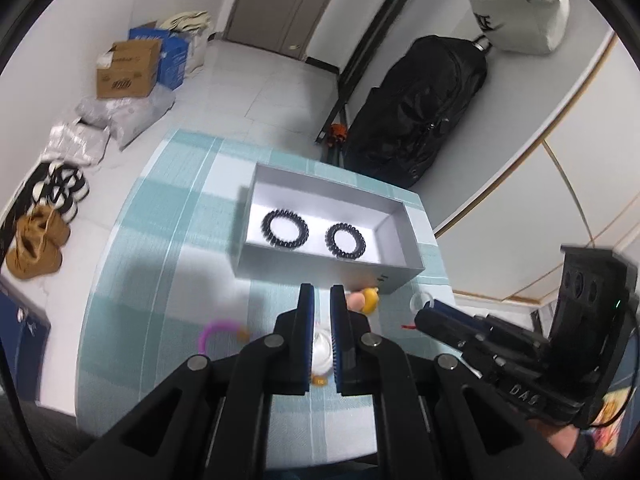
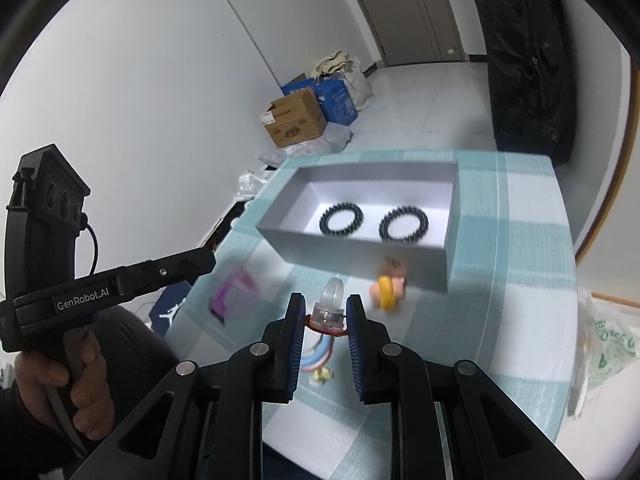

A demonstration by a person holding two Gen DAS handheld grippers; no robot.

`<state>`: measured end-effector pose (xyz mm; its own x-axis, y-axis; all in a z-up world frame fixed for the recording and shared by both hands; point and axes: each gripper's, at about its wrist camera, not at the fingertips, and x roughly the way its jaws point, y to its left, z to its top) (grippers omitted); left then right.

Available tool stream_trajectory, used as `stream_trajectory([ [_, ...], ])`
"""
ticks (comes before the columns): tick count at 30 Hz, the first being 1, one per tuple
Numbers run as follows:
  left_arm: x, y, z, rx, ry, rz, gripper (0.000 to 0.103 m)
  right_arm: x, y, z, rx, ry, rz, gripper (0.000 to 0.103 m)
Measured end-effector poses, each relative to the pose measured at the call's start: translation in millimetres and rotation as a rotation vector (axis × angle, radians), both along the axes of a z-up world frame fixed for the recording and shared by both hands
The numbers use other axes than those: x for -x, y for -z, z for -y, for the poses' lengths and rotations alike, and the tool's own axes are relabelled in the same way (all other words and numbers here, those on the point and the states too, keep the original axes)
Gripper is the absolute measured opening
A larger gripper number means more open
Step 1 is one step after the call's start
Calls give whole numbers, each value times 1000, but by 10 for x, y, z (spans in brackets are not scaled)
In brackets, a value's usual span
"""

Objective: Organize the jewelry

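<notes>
A grey open box (image 1: 316,266) (image 2: 352,252) on the checked teal cloth holds two black coil hair ties (image 1: 286,228) (image 1: 345,241) (image 2: 341,219) (image 2: 403,225). My right gripper (image 2: 325,312) is shut on a clear plastic toy ring (image 2: 330,308), held above the cloth in front of the box. My left gripper (image 1: 321,292) hovers nearly closed and empty over the cloth near the box's front wall. A yellow ring with a pink figure (image 1: 366,300) (image 2: 388,292) lies by the box. A purple ring (image 1: 220,330) (image 2: 236,294) lies to the left.
A blue and pink band with a small charm (image 2: 318,358) lies on the cloth under the right gripper. A black bag (image 1: 416,108) and cardboard boxes (image 1: 128,68) stand on the floor beyond the table. A plastic bag (image 2: 608,344) lies at the right table edge.
</notes>
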<state>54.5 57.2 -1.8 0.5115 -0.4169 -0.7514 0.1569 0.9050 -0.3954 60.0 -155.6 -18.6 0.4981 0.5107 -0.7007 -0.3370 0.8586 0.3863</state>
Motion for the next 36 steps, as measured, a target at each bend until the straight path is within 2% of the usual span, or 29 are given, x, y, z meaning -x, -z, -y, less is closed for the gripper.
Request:
stream_trajectory([
  [7,-142,96,-87,77,22,-81,4,-112,-10,-15,-12,-7,-4,20],
  [12,-145,9,-302,52,17,-90,4,-135,111,29,-44,-4,-25,20],
  [13,-143,6,-355,37,9,-95,12,-139,140,45,-49,-3,-29,20],
  [14,-137,22,-398,11,-1,-107,30,-148,172,61,-53,-1,-35,20],
  [16,-122,110,-416,-32,7,-134,54,-160,251,82,-63,7,-53,20],
  [20,-115,351,-337,-119,33,-213,55,-184,309,85,-66,10,-65,20],
  [23,-127,576,-290,-139,47,-317,55,-175,290,101,-80,4,-55,20],
  [25,-111,635,-240,-142,64,-342,55,-169,294,113,-83,4,-54,20],
  [30,-78,720,-77,-269,98,-328,55,-158,325,153,-94,15,-67,20],
  [32,-77,741,-85,-294,86,-329,55,-156,322,159,-98,15,-65,21],
  [36,-62,642,-39,-327,100,-262,52,-143,317,147,-93,9,-61,21],
])
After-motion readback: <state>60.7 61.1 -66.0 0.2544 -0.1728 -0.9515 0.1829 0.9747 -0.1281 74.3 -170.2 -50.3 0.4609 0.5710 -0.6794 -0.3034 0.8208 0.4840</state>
